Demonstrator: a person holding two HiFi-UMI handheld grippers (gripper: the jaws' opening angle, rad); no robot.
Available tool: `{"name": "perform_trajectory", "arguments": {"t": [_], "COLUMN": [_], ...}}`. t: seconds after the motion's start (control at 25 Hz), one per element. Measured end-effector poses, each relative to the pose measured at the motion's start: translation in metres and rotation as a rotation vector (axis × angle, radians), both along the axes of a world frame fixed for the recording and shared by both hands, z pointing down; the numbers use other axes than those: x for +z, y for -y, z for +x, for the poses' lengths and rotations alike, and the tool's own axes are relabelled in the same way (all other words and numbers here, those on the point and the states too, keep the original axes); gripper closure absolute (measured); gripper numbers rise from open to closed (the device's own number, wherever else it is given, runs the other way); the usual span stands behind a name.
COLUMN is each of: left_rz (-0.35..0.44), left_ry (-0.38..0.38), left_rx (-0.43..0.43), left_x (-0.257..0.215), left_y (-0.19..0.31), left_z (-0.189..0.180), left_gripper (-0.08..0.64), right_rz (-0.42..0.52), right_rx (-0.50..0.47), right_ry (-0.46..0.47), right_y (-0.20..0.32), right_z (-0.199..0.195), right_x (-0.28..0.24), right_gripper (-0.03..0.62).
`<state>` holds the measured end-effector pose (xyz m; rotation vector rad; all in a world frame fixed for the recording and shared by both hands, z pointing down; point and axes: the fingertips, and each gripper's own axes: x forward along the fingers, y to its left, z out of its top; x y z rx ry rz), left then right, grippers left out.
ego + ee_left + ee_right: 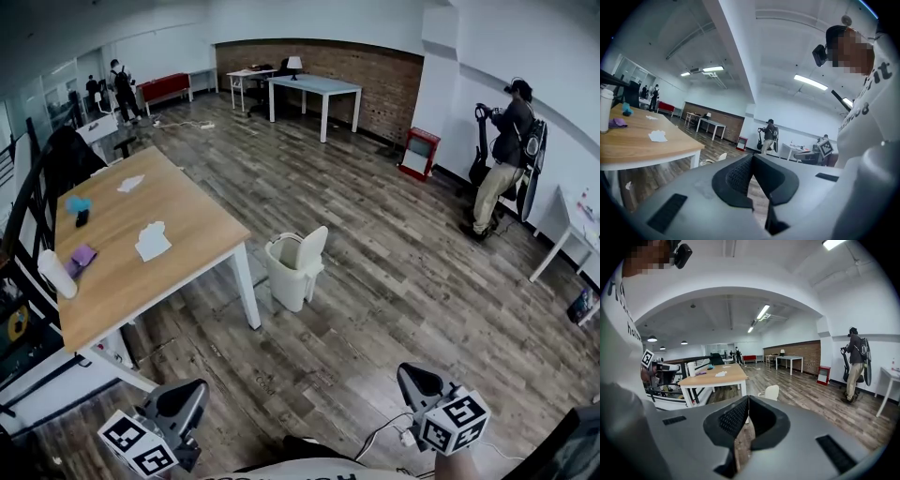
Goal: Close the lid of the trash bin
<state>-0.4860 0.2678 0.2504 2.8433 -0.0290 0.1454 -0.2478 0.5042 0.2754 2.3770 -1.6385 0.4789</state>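
A white trash bin stands on the wood floor beside the corner of the table, its lid raised upright on the right side. Both grippers are low in the head view, well short of the bin. My left gripper is at the lower left and my right gripper at the lower right. In the left gripper view the jaws of the left gripper meet at the tip with nothing between them, and the bin peeks over them. The right gripper is also shut and empty, with the lid just beyond.
A wooden table with papers, a purple cloth and a white bottle stands left of the bin. A person stands by the right wall near a red box. A light table is at the back.
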Motion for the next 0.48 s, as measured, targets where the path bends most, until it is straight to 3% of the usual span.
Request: {"name": "perform_trajectory", "arguments": {"t": [0.48], "left_rz": [0.002], "left_ry": [0.033], "left_rx": [-0.04], "left_x": [0.017], "left_y": [0.003], "left_z": [0.051], "left_gripper": [0.555], "right_rz": [-0.059], "right_rx": [-0.089], "right_ry": [-0.017], "right_y": [0.022], "right_z": [0.055], "right_x": [0.024], "right_gripper": [0.581]}}
